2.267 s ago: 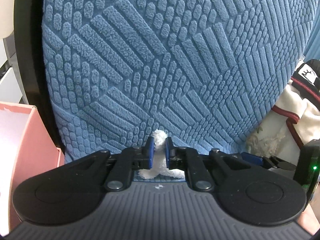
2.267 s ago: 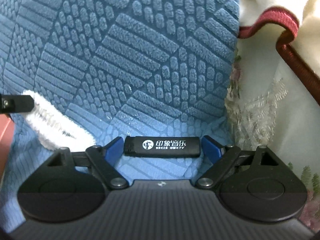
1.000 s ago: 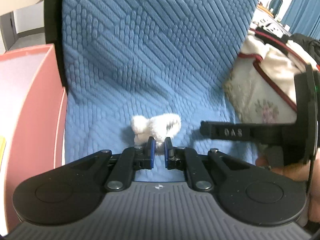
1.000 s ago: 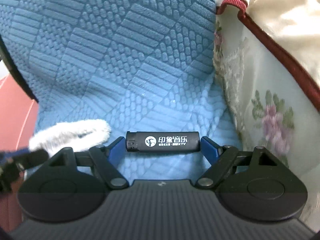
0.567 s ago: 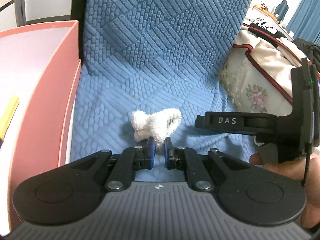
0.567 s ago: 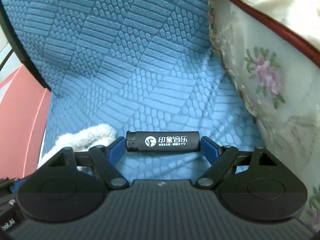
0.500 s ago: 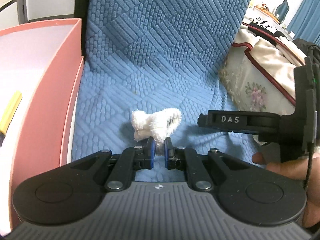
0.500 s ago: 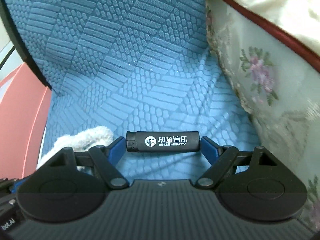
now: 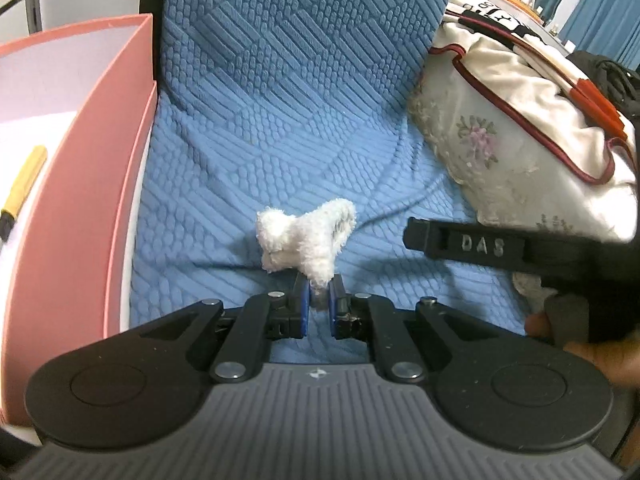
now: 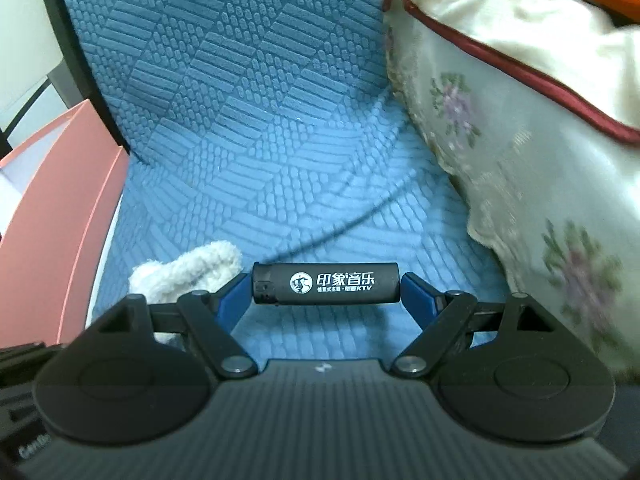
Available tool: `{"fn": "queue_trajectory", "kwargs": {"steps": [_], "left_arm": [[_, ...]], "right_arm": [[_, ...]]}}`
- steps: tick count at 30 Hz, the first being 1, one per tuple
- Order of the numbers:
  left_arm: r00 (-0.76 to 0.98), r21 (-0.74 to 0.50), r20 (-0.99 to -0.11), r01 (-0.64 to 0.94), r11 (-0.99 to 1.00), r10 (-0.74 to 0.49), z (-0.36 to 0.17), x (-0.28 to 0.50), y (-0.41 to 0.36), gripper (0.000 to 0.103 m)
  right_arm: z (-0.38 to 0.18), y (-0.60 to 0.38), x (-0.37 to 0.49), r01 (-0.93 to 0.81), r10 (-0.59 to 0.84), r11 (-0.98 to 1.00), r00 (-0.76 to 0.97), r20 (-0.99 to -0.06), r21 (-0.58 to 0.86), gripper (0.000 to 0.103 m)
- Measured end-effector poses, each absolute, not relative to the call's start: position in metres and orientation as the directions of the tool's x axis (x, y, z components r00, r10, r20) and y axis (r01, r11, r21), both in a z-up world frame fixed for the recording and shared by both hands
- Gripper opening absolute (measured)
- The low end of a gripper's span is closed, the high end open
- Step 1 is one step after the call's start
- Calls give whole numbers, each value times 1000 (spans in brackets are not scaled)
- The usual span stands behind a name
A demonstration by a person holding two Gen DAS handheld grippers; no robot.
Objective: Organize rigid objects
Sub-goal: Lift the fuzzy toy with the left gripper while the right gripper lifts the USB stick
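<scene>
The seat (image 9: 240,184) is covered in a blue quilted fabric, stitched in blocks of ribs and pebbles, and the same cover runs up the backrest (image 9: 304,40) behind it. A crease curves across the cushion toward the right side. Along the seat's left edge stands a pink box (image 9: 100,200), its wall upright against the cushion (a yellow stick (image 9: 24,184) lies inside on the pale floor of it). On the right, a cream floral cloth (image 9: 480,148) with lace edging and dark red piping sits on the seat, bulging over its edge. From the right wrist view the box (image 10: 68,216) and cloth (image 10: 520,168) flank the blue cushion (image 10: 280,184) likewise.
</scene>
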State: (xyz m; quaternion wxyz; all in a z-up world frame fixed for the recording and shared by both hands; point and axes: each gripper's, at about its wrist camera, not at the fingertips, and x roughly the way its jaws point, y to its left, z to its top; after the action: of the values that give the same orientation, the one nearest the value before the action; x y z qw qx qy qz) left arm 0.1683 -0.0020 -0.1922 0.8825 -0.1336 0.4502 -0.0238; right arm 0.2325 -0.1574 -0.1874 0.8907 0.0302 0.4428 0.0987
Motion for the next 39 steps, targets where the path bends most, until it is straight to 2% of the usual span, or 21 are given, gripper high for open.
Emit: {"fn": "queue_trajectory", "kwargs": {"steps": [11, 14, 16, 19, 23, 25, 39], "left_arm": [[554, -264, -813, -75, 962, -180, -199, 166, -1, 13], [545, -257, -821, -82, 963, -172, -201, 169, -2, 29], [534, -247, -829, -80, 966, -168, -202, 173, -4, 45], [531, -222, -834, -77, 972, -148, -203, 176, -8, 55], [528, -207, -839, -85, 975, -132, -203, 180, -9, 59], [525, -189, -843, -84, 978, -118, -202, 182, -10, 73], [572, -151, -814, -47, 987, -97, -206, 197, -13, 73]], "right_arm": [[-190, -160, 226, -139, 214, 977, 581, -785, 164, 84], [-195, -161, 234, -123, 208, 978, 572, -793, 168, 84], [-199, -161, 239, -110, 203, 979, 565, -800, 171, 84], [-203, -161, 243, -104, 197, 980, 561, -804, 168, 84], [-204, -163, 245, -95, 197, 980, 561, -804, 174, 84], [-205, -163, 245, -92, 200, 980, 558, -805, 179, 84], [-207, -163, 249, -85, 215, 976, 539, -814, 201, 84]]}}
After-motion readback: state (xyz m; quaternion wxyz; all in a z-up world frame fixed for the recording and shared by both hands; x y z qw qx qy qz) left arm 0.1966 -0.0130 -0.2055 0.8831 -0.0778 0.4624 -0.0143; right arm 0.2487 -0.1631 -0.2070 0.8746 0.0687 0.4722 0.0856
